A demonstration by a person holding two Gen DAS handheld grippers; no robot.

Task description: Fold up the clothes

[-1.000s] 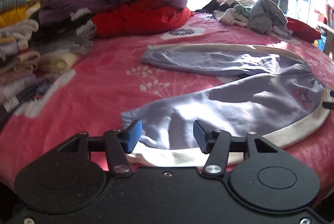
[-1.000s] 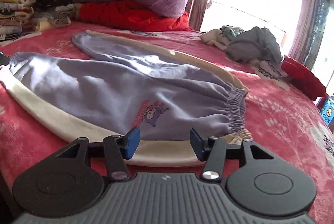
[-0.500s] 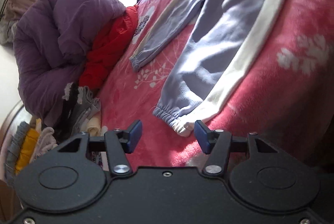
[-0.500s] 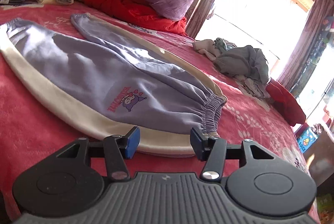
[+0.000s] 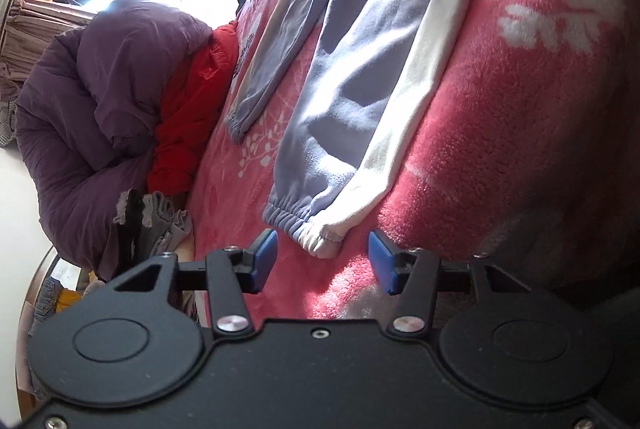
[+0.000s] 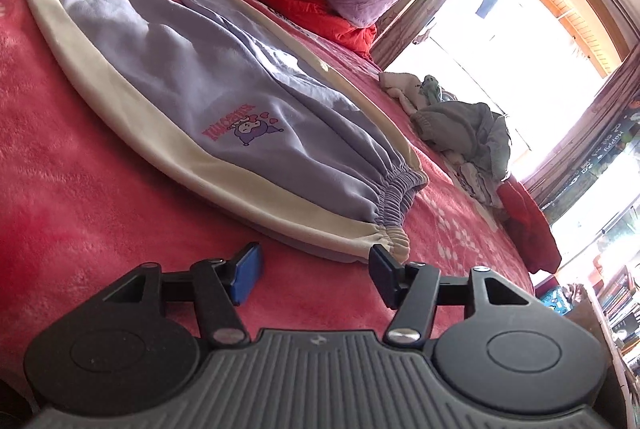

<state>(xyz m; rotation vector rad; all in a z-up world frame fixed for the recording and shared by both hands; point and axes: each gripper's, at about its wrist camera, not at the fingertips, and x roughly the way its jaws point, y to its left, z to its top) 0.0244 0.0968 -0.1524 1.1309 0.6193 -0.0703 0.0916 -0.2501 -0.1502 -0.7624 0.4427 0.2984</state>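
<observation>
Lilac trousers (image 6: 224,97) spread flat, cream side stripes, left jaws closing, right opening, apparently both empty

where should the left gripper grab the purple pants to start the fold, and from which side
Grip the near leg's gathered cuff. It lies just ahead of the left gripper, whose jaws are closing with nothing between them yet. Come in low from the near edge of the pink blanket: the elastic bunches the purple pants into a raised ridge there, while the rest lies flat.

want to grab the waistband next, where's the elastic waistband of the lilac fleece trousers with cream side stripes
In the right wrist view the elastic waistband lies on the pink fleece blanket, just beyond the right gripper, toward its right fingertip, with the pile of grey clothes further behind.
</observation>
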